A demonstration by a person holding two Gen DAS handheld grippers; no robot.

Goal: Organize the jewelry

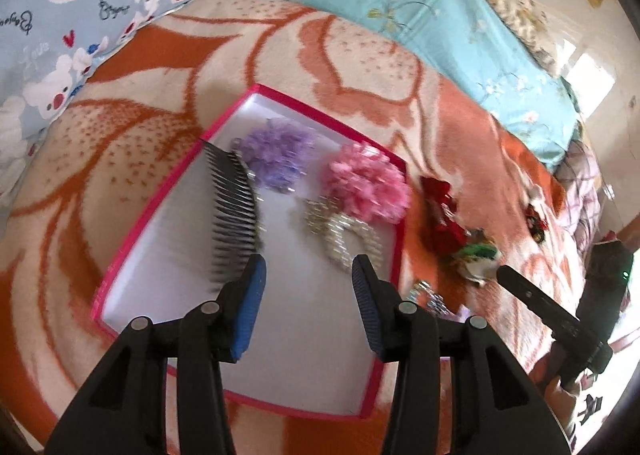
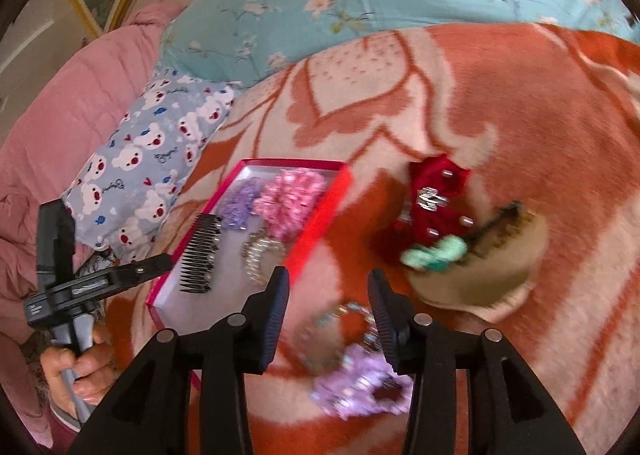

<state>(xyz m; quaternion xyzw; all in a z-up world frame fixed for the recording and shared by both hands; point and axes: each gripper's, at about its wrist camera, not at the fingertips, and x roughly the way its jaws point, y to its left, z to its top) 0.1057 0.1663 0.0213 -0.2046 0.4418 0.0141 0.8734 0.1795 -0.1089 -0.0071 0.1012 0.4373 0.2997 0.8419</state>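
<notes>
Orange-and-cream blanket (image 1: pixel 360 67) under pink box (image 1: pixel 256 89)

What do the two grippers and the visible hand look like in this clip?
Both grippers, left and right, have black plastic linkages with round silver pins and ribbed blue fingers. The hand is bare, gripping a grey handle below a black body; a maroon sleeve edge shows.

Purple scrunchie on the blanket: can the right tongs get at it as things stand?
Probably yes. The right tongs are open just above the purple scrunchie, with only a beaded bracelet lying beside it; nothing covers it.
</notes>
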